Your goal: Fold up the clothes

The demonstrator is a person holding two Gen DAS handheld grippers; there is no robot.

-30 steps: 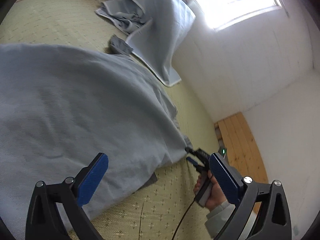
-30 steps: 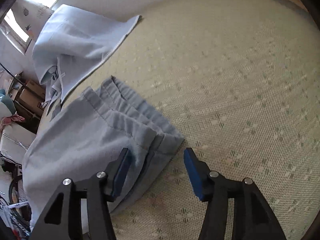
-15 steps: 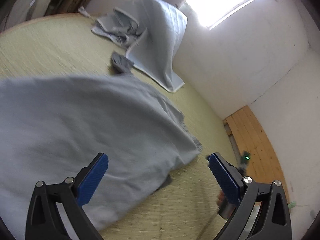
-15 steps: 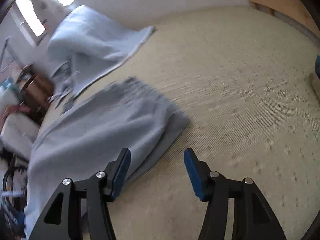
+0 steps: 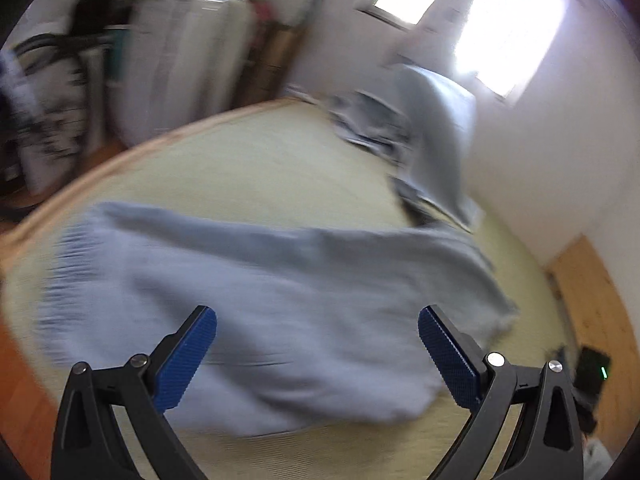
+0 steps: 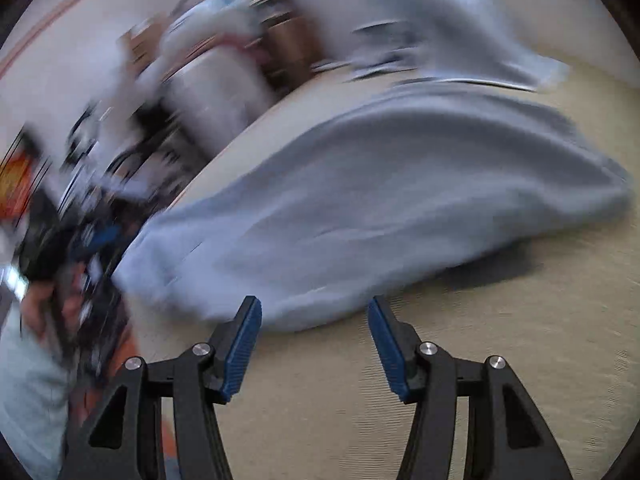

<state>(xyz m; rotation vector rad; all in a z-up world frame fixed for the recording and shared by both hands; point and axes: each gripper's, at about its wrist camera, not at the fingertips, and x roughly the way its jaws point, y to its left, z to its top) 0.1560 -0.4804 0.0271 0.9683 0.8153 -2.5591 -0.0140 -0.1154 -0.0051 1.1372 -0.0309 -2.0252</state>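
Observation:
A light blue-grey garment (image 5: 280, 312) lies folded over on the pale green mat (image 5: 260, 160); it also shows in the right wrist view (image 6: 400, 192). My left gripper (image 5: 318, 344) is open and empty, held above the garment's near edge. My right gripper (image 6: 314, 340) is open and empty, just short of the garment's near edge, over bare mat (image 6: 480, 360). Both views are blurred by motion.
A second pile of light blue clothes (image 5: 420, 132) lies against the white wall under the window; it also shows in the right wrist view (image 6: 440, 20). Cluttered furniture (image 5: 120, 72) stands beyond the mat's wooden rim. Wood floor (image 5: 592, 308) lies at right.
Both grippers have pulled back from the garment and swung round, so more of the room and the whole garment show. Both jaws stay open.

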